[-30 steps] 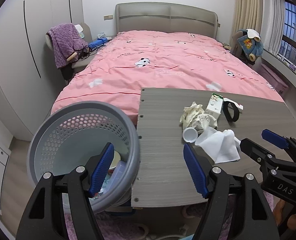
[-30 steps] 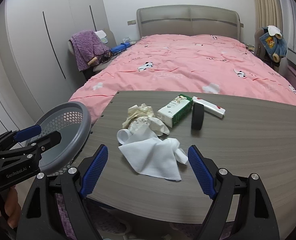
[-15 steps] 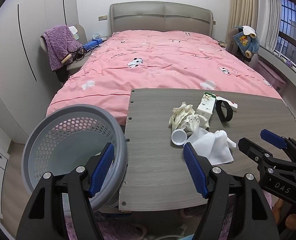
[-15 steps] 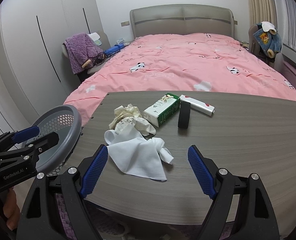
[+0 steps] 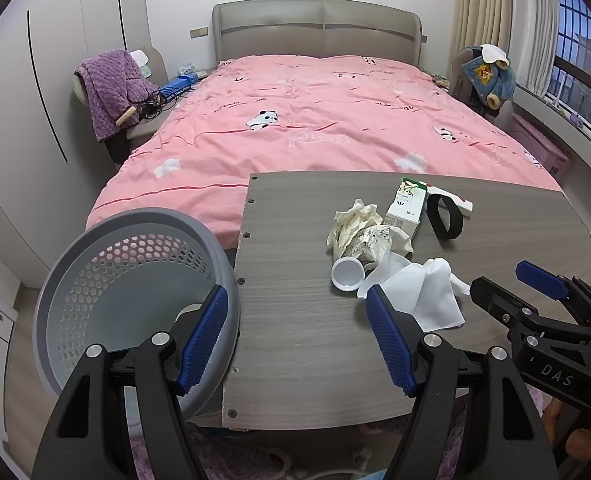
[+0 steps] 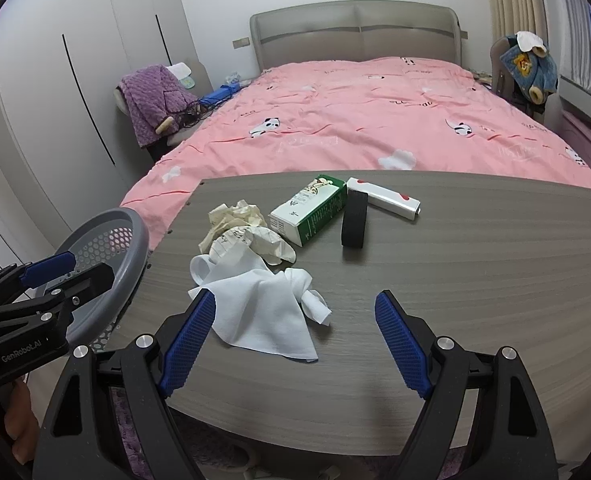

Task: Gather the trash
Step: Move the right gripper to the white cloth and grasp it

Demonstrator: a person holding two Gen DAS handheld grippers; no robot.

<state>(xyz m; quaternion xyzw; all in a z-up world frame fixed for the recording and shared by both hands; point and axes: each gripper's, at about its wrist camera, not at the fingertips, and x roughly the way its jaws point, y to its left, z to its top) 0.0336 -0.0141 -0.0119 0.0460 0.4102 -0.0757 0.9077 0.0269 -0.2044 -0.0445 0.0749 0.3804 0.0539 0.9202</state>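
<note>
Both hand-held grippers, left [image 5: 297, 334] and right [image 6: 295, 344], have edged toward the littered surface [image 6: 475, 264], jaws still spread and empty. The tissue [image 6: 263, 312] lies nearest; nothing new is binned in the basket [image 5: 107, 292].

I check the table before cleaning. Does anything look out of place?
Yes. A green and white carton lies on its side on the table, beside crumpled paper and a loose white cloth.

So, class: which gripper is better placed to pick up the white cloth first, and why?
Right gripper: its open jaws already frame the white cloth. The left gripper, also open, sits nearer the grey perforated basket.
</note>
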